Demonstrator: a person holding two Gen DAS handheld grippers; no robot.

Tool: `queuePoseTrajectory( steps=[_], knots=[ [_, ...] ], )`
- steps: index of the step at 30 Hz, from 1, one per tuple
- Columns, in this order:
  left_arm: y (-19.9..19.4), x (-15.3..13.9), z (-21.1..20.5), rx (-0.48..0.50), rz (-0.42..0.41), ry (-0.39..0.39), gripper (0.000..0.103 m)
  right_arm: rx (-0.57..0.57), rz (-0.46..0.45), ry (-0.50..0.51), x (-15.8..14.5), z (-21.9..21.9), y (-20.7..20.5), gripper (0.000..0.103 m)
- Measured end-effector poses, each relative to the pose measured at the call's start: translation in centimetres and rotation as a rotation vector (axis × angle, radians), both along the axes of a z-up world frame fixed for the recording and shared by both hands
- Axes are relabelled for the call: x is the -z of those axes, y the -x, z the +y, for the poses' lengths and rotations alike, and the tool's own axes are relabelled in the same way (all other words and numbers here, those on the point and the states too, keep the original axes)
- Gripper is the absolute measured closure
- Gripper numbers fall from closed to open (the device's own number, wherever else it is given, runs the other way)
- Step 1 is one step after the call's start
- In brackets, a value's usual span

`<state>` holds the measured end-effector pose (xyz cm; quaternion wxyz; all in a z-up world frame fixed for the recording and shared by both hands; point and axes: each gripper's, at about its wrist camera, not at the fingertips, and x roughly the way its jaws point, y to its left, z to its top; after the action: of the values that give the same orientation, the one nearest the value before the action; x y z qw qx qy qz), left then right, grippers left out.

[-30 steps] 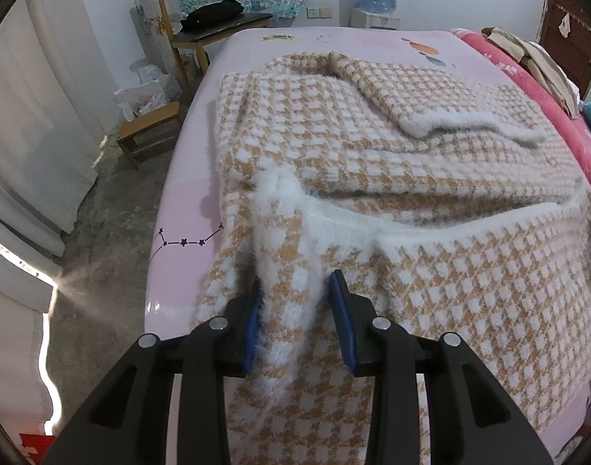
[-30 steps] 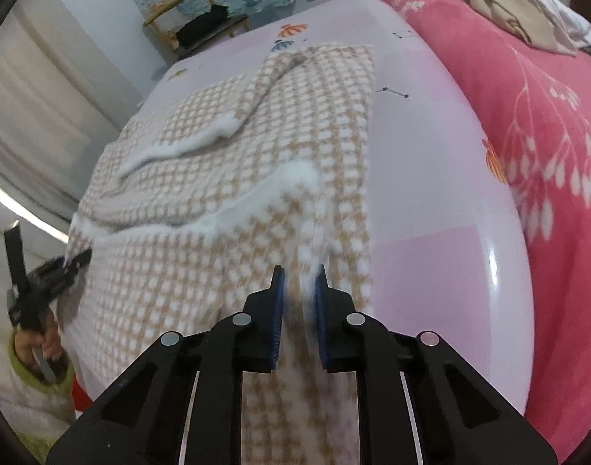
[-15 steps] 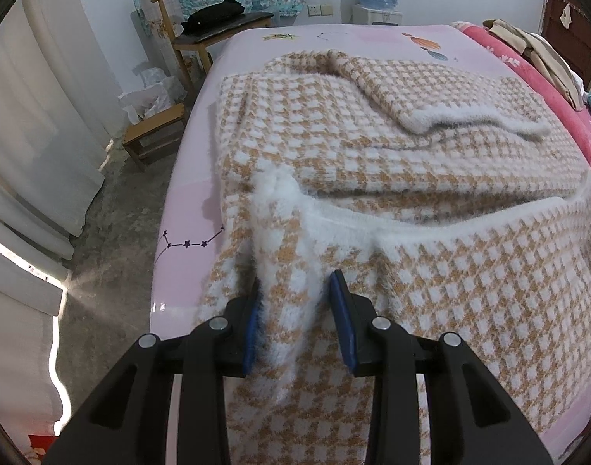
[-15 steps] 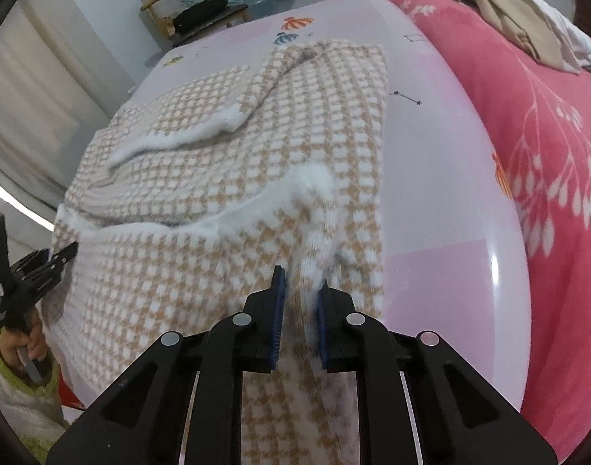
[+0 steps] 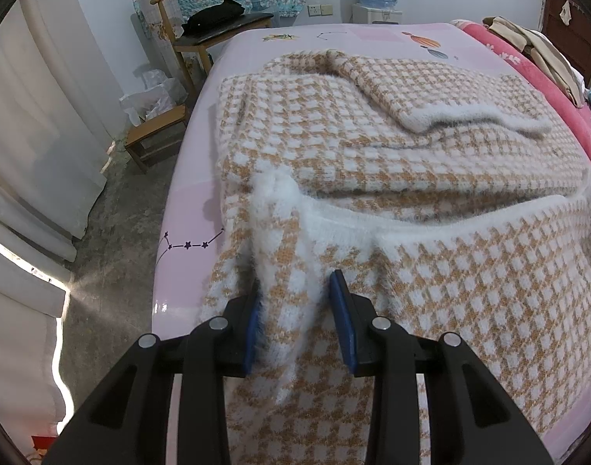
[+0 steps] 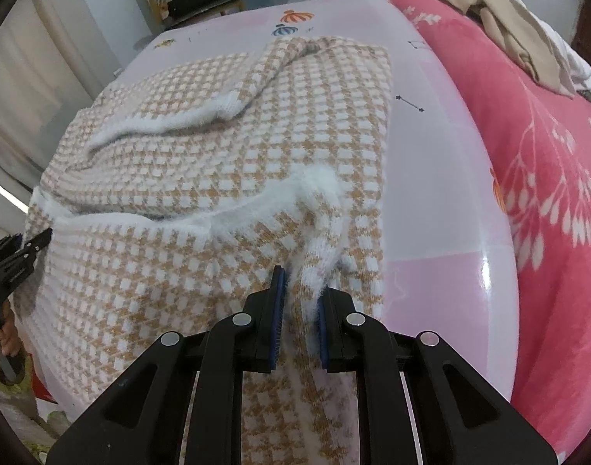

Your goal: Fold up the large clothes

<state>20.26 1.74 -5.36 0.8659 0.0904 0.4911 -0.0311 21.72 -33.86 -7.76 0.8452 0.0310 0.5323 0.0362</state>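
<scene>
Basically, a fuzzy tan-and-white houndstooth knit sweater (image 5: 392, 162) lies spread on a pink bed sheet (image 5: 194, 209), and both grippers pinch its near hem. The left gripper (image 5: 295, 317) stands partly spread, with a bunched fold of the white fuzzy hem (image 5: 283, 232) packed between its blue pads (image 5: 252, 329); the fabric looks gripped, not loose. The right gripper (image 6: 300, 310) is pressed nearly together on the other hem corner (image 6: 318, 255), a thinner bunch. The sweater body stretches ahead of and away from both grippers, its long axis running from the grippers toward the far collar end, and one white-cuffed sleeve (image 5: 469, 116) is folded across the chest farther ahead. The hem edge runs crosswise between the two grippers, slightly slack in the middle. From the right wrist view, the left gripper sits at the far left end of the hem, with a hand (image 6: 4, 333) below it. Neither arm is clearly nearer; each holds its own corner. Judging by the task, the coming move is carrying the hem forward over the body toward the collar, so both grippers need to travel along that long axis together and level. To the right of the right gripper lies a red floral blanket (image 6: 547, 193), well apart from the sweater. Risk: the left pinch looks bulky and could slip.
</scene>
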Motion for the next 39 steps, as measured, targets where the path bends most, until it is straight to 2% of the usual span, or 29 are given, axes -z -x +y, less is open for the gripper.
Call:
queuePoseTrajectory(
  steps=[39],
  knots=[
    [0.09, -0.18, -0.15, -0.005, 0.004, -0.021, 0.071, -0.009, -0.003, 0.024, -0.31, -0.20, 0.76, 0.088]
  ],
)
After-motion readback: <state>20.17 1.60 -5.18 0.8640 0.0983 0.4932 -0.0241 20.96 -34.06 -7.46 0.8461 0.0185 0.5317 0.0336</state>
